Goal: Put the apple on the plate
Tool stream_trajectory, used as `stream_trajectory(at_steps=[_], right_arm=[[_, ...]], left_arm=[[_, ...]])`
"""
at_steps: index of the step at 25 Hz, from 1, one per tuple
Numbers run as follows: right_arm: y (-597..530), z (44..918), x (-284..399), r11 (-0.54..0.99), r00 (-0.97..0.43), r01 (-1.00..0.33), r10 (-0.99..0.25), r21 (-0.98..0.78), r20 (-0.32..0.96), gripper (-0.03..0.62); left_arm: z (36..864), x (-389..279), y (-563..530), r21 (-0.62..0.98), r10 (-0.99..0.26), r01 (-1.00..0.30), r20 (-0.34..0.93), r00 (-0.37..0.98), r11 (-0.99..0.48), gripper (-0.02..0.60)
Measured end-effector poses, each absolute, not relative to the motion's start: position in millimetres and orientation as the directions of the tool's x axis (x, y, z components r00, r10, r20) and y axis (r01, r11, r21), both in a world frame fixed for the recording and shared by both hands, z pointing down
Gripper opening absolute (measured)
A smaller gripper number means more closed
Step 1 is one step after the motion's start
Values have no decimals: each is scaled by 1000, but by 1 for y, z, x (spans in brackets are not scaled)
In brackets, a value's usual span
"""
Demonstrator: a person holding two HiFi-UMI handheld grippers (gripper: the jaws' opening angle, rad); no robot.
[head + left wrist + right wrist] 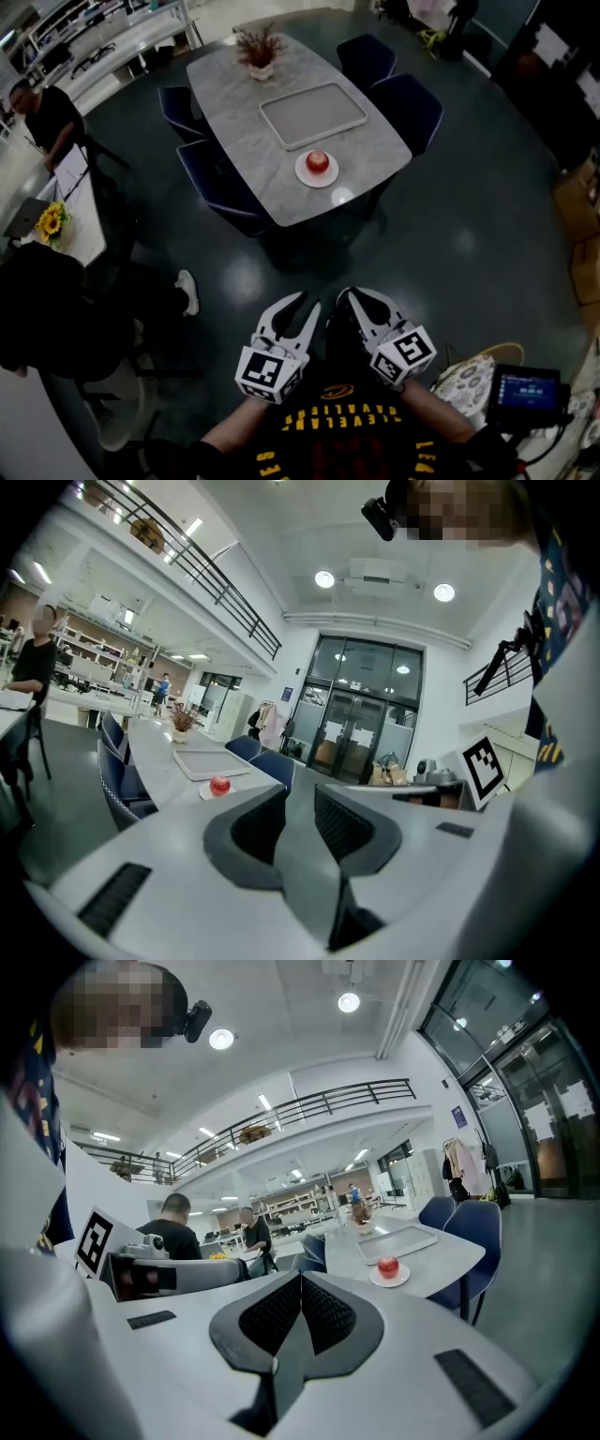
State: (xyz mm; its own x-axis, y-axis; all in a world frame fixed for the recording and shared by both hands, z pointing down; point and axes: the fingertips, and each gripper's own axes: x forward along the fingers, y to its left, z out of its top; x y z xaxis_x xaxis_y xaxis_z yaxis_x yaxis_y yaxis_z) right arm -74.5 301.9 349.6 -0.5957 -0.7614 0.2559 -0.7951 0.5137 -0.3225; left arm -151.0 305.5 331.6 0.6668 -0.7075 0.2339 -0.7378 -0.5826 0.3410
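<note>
Already the apple (319,161) sits on the plate (304,177) on the far surface (239,103), so the task looks done and no grasp is needed; left tongs (307,302) are apart, right tongs (349,298) together, both empty.

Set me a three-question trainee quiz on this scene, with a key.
1. True or false: the apple lies on the tray.
2. Which gripper has its jaws together? A) left gripper B) right gripper
3. Fill in: the plate stands on the ___.
Key: 1 false, it sits on the plate; 2 B; 3 table.
</note>
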Motion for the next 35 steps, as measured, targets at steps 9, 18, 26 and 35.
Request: stream_trajectory(at_steps=[9,18,26,35], right_arm=[[235,358,-68,551,-634,-762,-742,-339,219,8],[152,373,-35,560,-659,-739,-717,-376,228,7],[88,385,-2,577,-699,-701,-672,-418,245,8],[33,409,42,558,-708,-690,-652,-461,271,8]], left_arm=[[341,-144,245,316,-735,-768,243,634,-558,100],[354,-109,167,334,-743,-778,256,619,-533,100],[367,-86,108,331,-778,-827,305,550,-455,100],[381,-70,60,338,-816,-869,336,471,-362,100]])
